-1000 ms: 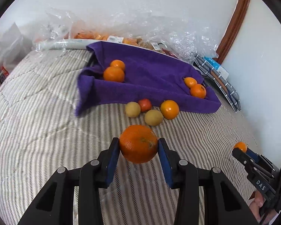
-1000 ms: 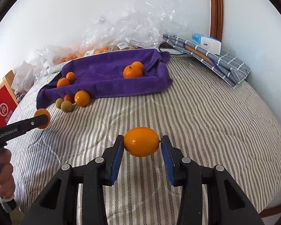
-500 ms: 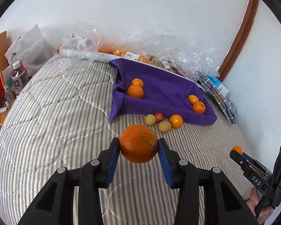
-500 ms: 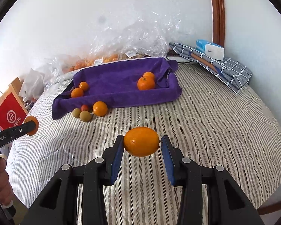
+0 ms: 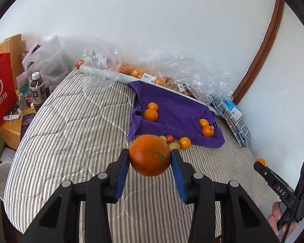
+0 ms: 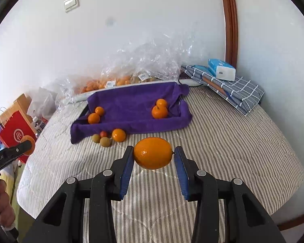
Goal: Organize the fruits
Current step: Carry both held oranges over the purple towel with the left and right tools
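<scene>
L claw [image 5: 150, 160] clamped on orange [image 5: 150, 155] | R claw [image 6: 153, 158] clamped on tangerine [image 6: 152, 153], held end-to-end | risk: slip-out, round skin, small pad contact

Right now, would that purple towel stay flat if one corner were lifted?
Probably not. The purple towel already lies rumpled with raised folds, so it looks floppy. Lifting a corner would likely tilt it, and the round oranges on it could roll.

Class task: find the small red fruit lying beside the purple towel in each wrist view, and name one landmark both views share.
Left wrist view: the red fruit sits just right of centre, at the towel's near edge.
Right wrist view: the red fruit sits left of centre, below the towel's left end.
Shared landmark: the purple towel.
</scene>
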A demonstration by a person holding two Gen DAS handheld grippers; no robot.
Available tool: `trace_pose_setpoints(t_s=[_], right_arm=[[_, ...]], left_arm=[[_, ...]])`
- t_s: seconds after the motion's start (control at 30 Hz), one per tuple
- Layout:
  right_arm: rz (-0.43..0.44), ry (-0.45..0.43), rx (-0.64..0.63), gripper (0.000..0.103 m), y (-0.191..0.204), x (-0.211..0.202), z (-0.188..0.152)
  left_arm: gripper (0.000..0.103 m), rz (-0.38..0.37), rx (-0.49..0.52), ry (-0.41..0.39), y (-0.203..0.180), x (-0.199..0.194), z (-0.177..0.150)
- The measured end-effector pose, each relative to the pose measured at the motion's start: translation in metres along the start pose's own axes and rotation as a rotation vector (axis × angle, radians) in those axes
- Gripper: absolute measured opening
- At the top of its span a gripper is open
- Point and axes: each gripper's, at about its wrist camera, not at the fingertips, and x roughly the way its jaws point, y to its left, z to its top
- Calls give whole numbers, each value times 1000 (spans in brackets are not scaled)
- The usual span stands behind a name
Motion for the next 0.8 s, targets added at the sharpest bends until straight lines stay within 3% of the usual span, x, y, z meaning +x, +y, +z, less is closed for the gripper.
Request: trace_pose_setpoints(t_s=[0.37,0.8], right_arm=[[74,-26,49,40,-2,-13,13],[64,-22,20,40,-4,2,43]], left_arm=[[39,37,15,-23,-8,-23,1],[39,23,20,-12,-24,9,39]])
